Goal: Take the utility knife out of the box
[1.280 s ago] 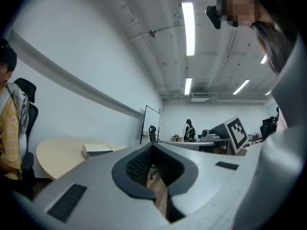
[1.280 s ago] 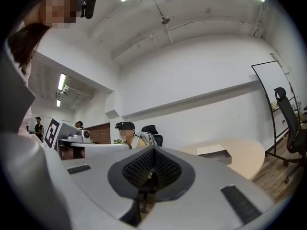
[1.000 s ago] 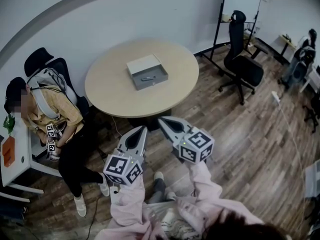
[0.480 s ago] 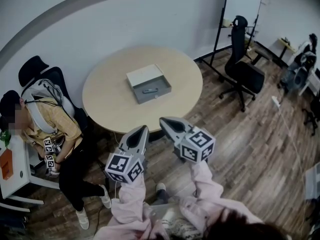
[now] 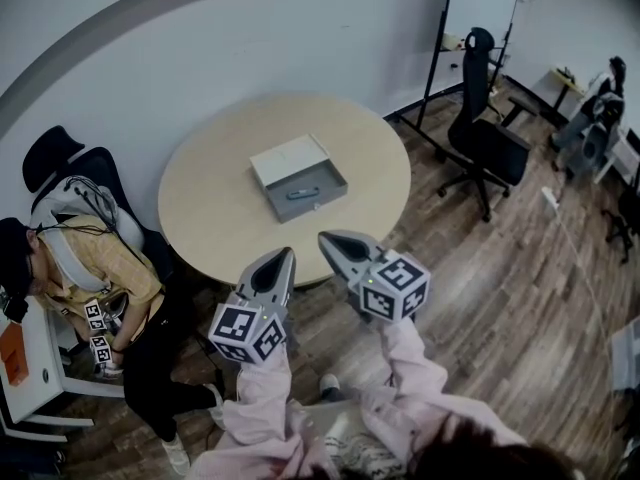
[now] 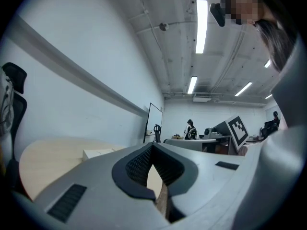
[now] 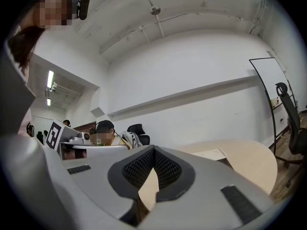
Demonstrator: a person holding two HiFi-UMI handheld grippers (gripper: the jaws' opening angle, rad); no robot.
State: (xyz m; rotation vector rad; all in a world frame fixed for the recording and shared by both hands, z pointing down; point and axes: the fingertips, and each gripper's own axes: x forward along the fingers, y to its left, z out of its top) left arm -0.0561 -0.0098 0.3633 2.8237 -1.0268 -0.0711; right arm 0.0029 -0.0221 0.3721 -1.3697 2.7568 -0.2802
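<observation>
wood-floored office with a round beige table point(image 5: 220, 208) by a curved white wall. an open grey box point(image 5: 284, 158) sits near the table's middle, and the utility knife point(image 5: 302, 193) lies inside it. just short of the table's near edge, the left gripper point(image 5: 284, 256) and right gripper point(image 5: 326, 238) hover side by side, pointing at the table, each with its jaws pressed together on nothing. a seated person point(image 5: 90, 268) is left of the table; a black office chair point(image 5: 485, 133) stands right of it.
</observation>
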